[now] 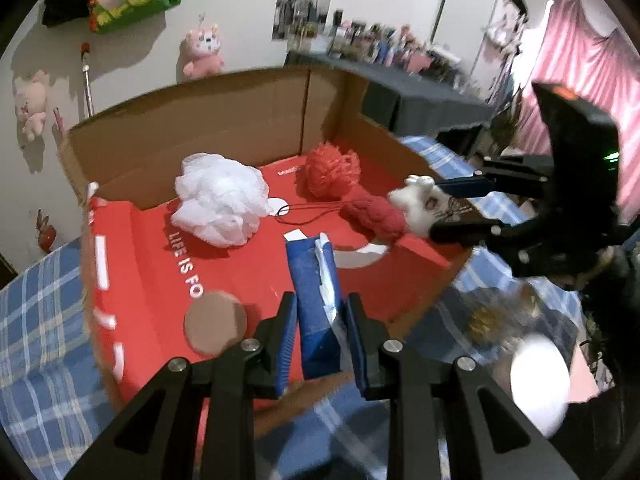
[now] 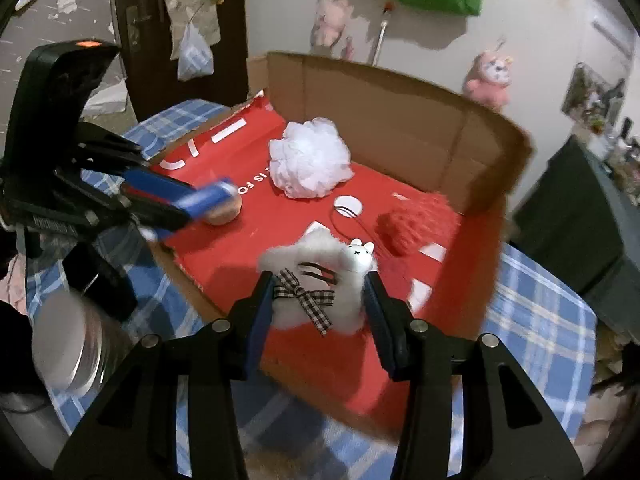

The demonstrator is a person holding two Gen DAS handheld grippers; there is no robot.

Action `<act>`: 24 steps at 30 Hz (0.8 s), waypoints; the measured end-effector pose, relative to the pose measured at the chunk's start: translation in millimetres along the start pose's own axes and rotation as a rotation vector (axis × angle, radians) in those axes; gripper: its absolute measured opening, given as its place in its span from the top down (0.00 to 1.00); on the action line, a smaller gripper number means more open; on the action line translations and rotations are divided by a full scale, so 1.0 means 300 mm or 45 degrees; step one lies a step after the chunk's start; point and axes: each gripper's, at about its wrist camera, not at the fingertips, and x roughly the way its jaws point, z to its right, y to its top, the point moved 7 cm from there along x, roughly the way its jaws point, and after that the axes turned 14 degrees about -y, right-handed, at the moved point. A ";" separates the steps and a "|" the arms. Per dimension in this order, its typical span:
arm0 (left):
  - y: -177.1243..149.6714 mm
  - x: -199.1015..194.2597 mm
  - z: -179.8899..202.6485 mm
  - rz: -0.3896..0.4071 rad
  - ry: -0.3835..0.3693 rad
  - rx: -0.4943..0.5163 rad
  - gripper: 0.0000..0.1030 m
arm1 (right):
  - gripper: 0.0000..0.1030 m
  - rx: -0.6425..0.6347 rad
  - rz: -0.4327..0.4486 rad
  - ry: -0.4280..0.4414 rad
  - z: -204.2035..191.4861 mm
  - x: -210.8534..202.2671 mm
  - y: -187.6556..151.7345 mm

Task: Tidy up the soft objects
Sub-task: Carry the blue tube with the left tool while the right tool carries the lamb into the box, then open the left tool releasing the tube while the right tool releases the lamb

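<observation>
holding a blue packet (image 1: 318, 304) between its blue pads, the left tool (image 1: 320, 328) stands narrow, clamped on the packet's lower part. in the left wrist view the packet's long axis runs up the picture, along the line of the fingers, and its torn white top end points away from the camera toward the back of the cardboard box (image 1: 224, 116). the packet hangs over the near part of the box's red floor.

the right tool (image 2: 320, 304) is closed on a white fluffy toy (image 2: 308, 280) with a small rabbit-like face and a checked bow (image 2: 306, 296); the pads press its two sides. in the right wrist view the toy lies across the jaws, its face at the upper right, by the right pad. it is over the near edge of the box. in the left wrist view a red knitted piece (image 1: 374, 218) sticks out from the toy toward the left, over the red floor; whether it is part of the toy i cannot tell.

inside the box lie a white mesh puff (image 1: 220, 200) toward the left and a red pompom (image 1: 330, 172) nearer the back wall, well apart. the box sits on a blue checked cloth (image 2: 536, 320).
</observation>
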 end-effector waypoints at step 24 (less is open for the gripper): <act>0.068 0.240 -0.184 -0.236 0.102 -0.139 0.75 | 0.57 -0.030 -0.375 0.091 -0.049 0.368 0.086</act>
